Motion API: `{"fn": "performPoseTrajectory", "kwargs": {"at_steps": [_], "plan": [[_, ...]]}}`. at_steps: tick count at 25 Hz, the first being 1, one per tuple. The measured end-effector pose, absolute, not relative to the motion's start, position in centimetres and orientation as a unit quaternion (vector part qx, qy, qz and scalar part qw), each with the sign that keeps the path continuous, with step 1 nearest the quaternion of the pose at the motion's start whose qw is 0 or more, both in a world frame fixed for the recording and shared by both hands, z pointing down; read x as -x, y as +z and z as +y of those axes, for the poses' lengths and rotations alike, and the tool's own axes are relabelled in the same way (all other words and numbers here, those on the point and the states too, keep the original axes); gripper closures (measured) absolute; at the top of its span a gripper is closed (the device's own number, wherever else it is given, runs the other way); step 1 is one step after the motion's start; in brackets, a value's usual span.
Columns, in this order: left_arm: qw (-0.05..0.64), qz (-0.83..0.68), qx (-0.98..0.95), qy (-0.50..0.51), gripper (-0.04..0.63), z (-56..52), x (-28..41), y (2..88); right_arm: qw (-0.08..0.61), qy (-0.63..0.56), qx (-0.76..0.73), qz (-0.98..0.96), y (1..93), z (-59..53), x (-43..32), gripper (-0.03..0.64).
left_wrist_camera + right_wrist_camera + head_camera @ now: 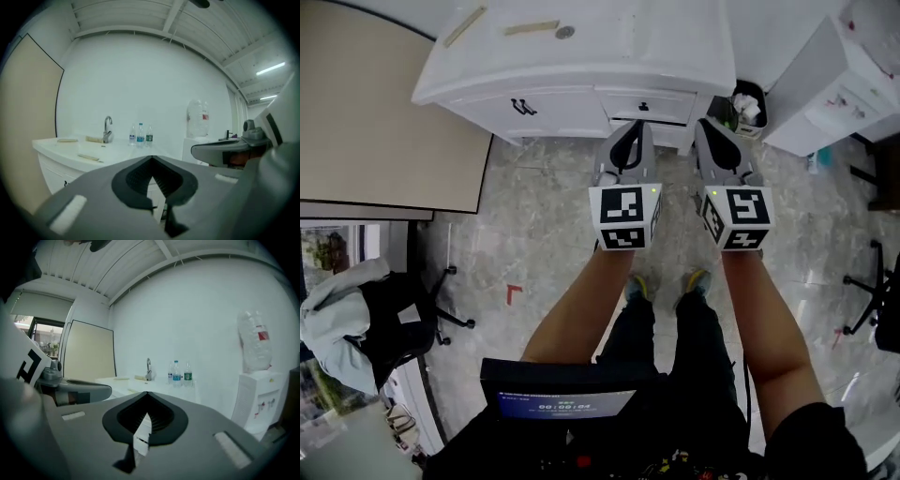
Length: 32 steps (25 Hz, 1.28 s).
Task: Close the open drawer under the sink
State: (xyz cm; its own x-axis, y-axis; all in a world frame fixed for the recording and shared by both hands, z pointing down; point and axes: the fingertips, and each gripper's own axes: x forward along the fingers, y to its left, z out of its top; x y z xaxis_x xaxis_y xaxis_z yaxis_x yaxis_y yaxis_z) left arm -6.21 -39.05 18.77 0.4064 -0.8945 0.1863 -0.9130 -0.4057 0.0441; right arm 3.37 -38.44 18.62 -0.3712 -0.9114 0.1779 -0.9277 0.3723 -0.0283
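The white sink cabinet (553, 111) stands at the top of the head view. Its right-hand drawer (647, 106), with a small dark knob, sticks out a little from the cabinet front. I hold both grippers side by side above the floor just before it. The left gripper (627, 131) points at the drawer, and the right gripper (713, 129) points just right of it. In the left gripper view the left gripper (152, 158) has its tips together with nothing between them. The right gripper (146, 393) looks the same, and neither touches the drawer.
A faucet (108, 129) and three water bottles (140, 133) stand on the countertop (581, 47). A trash bin (745, 108) sits right of the cabinet, with a water dispenser (258, 394) beyond. A beige partition (375, 112) is at left, and a chair with a jacket (366, 319) at lower left.
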Motion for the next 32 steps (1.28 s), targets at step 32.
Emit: {"fn": "performPoseTrajectory", "kwargs": {"at_steps": [32], "plan": [[0.045,-0.516,-0.855,0.031,0.594,-21.5,12.1,3.5,0.056,0.040,-0.548,-0.833,3.8,-20.3,3.3,0.595]]}}
